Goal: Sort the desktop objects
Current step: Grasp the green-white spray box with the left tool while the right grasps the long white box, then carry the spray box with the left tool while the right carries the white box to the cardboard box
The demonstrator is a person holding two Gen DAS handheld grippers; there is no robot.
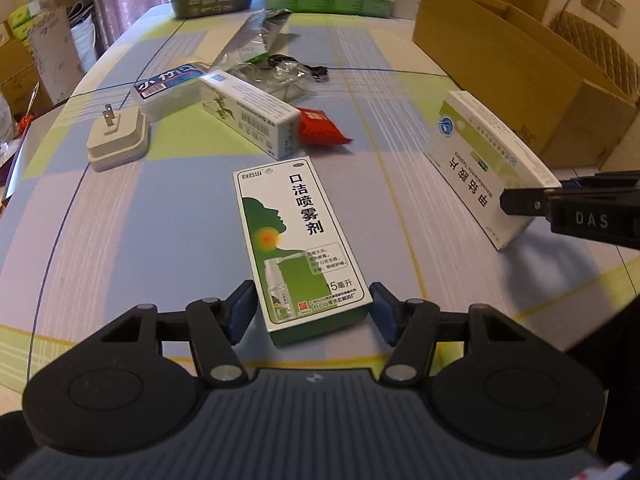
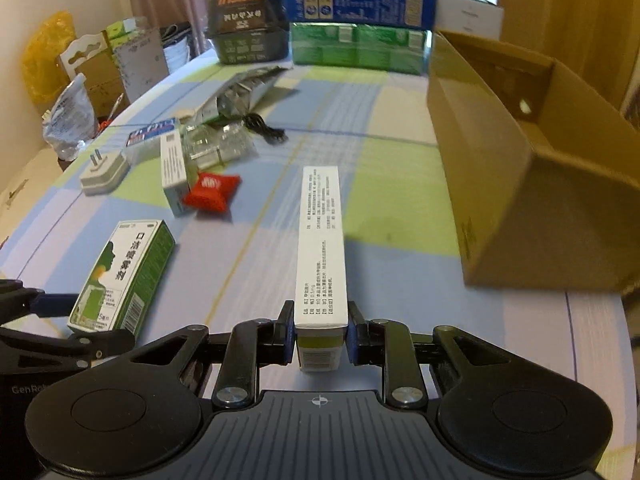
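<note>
Checked table (image 1: 168,216) under spray box (image 1: 298,240), charger (image 1: 117,140).

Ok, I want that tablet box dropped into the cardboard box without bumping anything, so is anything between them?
Nothing visible. The right gripper holds the tablet box, and the tablecloth between it and the cardboard box is bare. The spray box and other clutter lie off to the left.

Green-and-white spray box (image 1: 300,256), red packet (image 1: 320,127), brown carton (image 2: 528,168), tablecloth (image 1: 160,240) checked blue, lilac and lime
</note>
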